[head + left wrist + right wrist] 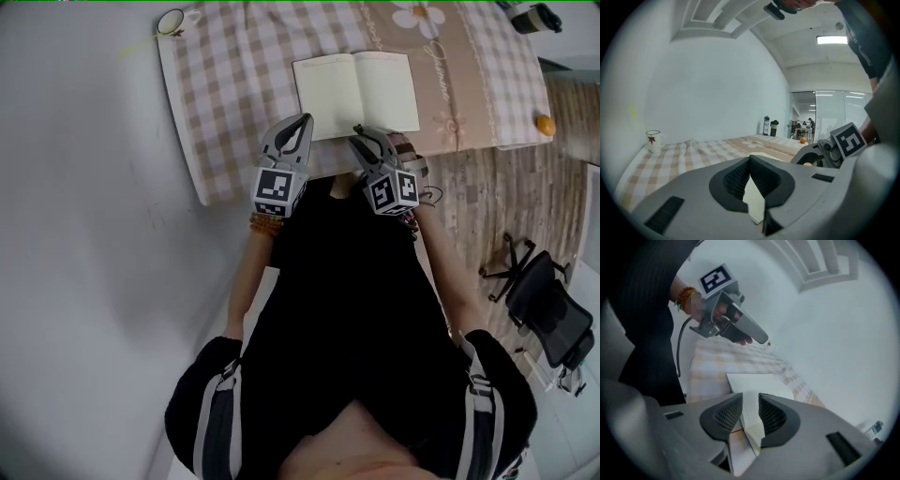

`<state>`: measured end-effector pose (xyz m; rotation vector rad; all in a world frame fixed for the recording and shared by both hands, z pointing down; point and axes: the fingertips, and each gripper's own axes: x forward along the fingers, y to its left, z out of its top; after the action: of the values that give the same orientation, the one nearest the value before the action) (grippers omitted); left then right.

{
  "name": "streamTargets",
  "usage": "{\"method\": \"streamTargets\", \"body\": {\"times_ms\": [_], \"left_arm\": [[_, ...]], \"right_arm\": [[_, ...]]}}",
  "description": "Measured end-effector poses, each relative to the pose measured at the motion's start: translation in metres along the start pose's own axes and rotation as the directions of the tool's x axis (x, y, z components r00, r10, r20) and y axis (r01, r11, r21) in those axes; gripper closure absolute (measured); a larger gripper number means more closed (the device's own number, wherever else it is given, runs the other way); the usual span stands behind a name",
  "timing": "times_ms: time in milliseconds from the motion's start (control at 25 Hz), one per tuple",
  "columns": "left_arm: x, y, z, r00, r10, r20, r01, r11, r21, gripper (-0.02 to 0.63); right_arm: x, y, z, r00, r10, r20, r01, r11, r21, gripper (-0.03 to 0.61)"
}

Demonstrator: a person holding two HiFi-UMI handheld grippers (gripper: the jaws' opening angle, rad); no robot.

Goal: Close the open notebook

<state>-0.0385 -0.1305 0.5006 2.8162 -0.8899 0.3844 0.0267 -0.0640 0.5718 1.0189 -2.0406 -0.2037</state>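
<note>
– Beige checked cloth (234, 84) is shown in the head view; where is the notebook found?
– The notebook (356, 92) is laid open on it, with the left gripper (302, 120) and right gripper (361, 134) held just before its near edge.
– Left gripper view?
– Its jaws are seen clenched on nothing.
– Right gripper view?
– Its jaws are parted, and the near edge is framed between them, untouched. Should one leaf alone be caught, a page could be creased, or the book shoved across the cloth.
</note>
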Motion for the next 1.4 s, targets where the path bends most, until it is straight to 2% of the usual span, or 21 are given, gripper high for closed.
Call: {"method": "streamTargets", "body": {"times_ms": [200, 360, 520, 840, 1160, 1400], "left_arm": [[0.008, 0.019, -0.017, 0.999, 0.005, -0.052, -0.007, 1.000, -0.028, 0.600], [0.018, 0.019, -0.024, 0.996, -0.021, -0.082, 0.018, 0.999, -0.031, 0.600], [0.030, 0.010, -0.030, 0.991, -0.068, -0.119, 0.067, 0.998, -0.009, 0.600], [0.046, 0.007, -0.044, 0.979, -0.100, -0.176, 0.106, 0.994, 0.024, 0.600], [0.057, -0.001, -0.059, 0.963, -0.148, -0.223, 0.158, 0.987, 0.028, 0.600], [0.058, -0.004, -0.073, 0.959, -0.141, -0.245, 0.152, 0.988, 0.025, 0.600]], "right_arm": [[0.016, 0.007, -0.006, 0.999, 0.015, -0.051, -0.020, 0.994, -0.103, 0.462], [0.021, 0.017, -0.014, 0.995, 0.038, -0.094, -0.057, 0.977, -0.207, 0.462], [0.021, 0.018, -0.022, 0.991, 0.038, -0.129, -0.067, 0.972, -0.225, 0.454], [0.024, 0.015, -0.034, 0.979, 0.025, -0.202, -0.081, 0.959, -0.273, 0.433], [0.033, 0.019, -0.034, 0.973, 0.013, -0.232, -0.094, 0.935, -0.343, 0.430], [0.041, 0.022, -0.028, 0.971, 0.005, -0.239, -0.104, 0.909, -0.405, 0.428]]}}
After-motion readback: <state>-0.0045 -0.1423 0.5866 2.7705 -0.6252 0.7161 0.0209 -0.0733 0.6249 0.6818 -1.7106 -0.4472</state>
